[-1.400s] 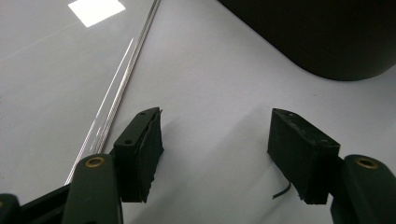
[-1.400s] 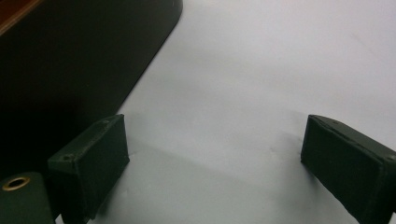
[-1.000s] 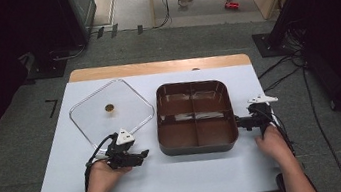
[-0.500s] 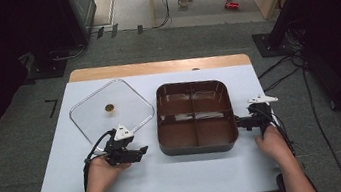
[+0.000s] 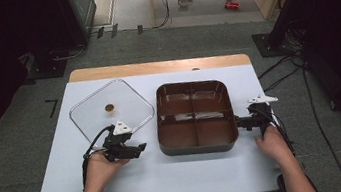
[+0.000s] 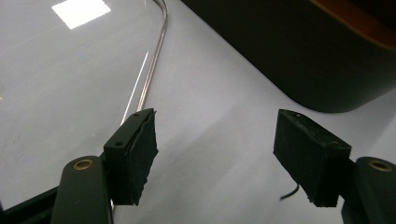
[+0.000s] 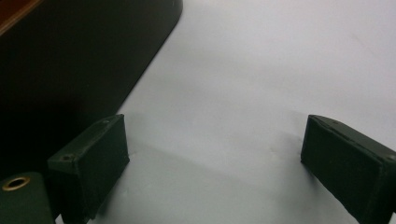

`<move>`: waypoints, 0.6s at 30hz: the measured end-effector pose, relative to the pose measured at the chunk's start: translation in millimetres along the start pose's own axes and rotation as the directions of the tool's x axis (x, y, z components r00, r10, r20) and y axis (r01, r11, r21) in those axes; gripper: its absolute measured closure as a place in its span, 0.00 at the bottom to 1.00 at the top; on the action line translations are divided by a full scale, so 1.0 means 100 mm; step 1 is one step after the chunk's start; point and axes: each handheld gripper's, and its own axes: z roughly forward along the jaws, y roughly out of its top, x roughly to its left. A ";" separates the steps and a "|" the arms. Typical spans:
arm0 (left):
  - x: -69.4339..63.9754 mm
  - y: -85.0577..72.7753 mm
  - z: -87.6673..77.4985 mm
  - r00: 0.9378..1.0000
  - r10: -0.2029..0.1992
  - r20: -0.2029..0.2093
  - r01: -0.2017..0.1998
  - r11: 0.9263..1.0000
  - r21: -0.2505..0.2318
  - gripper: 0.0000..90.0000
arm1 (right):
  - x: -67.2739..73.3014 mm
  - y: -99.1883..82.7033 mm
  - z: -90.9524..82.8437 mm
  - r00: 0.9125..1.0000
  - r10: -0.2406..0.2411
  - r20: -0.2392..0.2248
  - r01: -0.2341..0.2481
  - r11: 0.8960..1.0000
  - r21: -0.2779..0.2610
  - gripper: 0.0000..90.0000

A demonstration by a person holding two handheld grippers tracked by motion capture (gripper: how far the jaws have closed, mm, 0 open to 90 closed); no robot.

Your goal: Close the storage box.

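- left gripper [image 5: 138,148]: black body, white three-cornered plate on top, black cable
- right gripper [image 5: 239,122]: same build, black pads, brass-looking screws; forearms prob. bare

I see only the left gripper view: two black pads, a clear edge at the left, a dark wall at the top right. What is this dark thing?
Observer: A brown rectangular plastic tray with four compartments; all of them look empty.
Operator: And the clear edge?
Observer: It belongs to a transparent square lid with a metal rim and a small brass knob, lying flat on the table to the left of the tray.
Operator: Where is the other tool?
Observer: The right tool is at the tray's right side, jaws open with nothing between them; the left tool is open too.
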 end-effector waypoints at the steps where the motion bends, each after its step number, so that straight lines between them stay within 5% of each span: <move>1: 0.01 0.01 0.00 1.000 -0.002 0.005 0.002 1.000 -0.003 0.35 | 0.00 0.00 0.00 1.000 0.000 0.000 0.000 1.000 0.000 0.08; 18: 0.19 0.15 -0.01 1.000 -0.016 -0.006 0.015 0.999 -0.037 0.42 | 0.00 0.00 0.00 1.000 -0.002 0.001 0.002 1.000 -0.001 0.08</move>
